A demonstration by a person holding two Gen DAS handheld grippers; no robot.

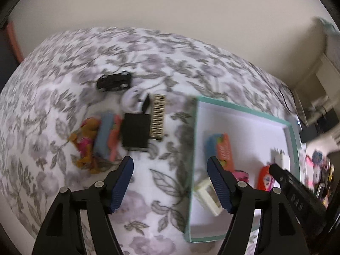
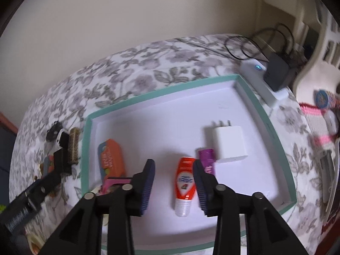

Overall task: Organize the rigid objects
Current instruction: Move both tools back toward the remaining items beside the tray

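Flanking the orange tube, right gripper jaws wide; left gripper jaws wide.

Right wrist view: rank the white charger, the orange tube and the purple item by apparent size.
1. white charger
2. orange tube, close behind; it lies nearer the camera, so unsure
3. purple item, partly hidden behind a finger

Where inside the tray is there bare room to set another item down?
The far half of the tray is bare, from the far rim down to the charger. The far left corner above the orange pack is free too. The near side is crowded: orange tube, purple item and pink piece.
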